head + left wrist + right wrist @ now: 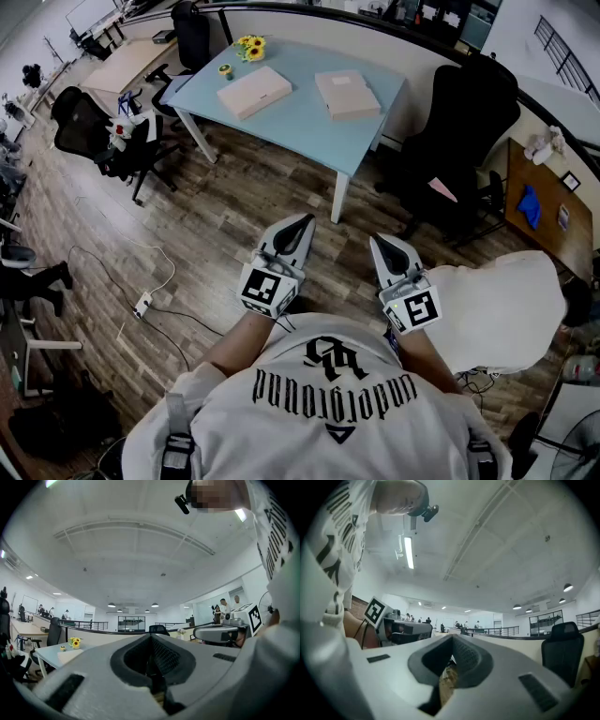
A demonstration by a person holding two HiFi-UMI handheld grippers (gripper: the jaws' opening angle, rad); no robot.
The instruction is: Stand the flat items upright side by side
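Two flat pale boxes lie on the light blue table far ahead in the head view: one at the left, the other at the right. A corner of the table and the left box show low at the left of the left gripper view. My left gripper and right gripper are held close to my chest over the wooden floor, well short of the table. Both are shut with nothing between the jaws, and both point upward towards the ceiling.
A small pot of yellow flowers and a tiny round object stand at the table's far left. Black office chairs stand right of the table and at the left. A cable and power strip lie on the floor.
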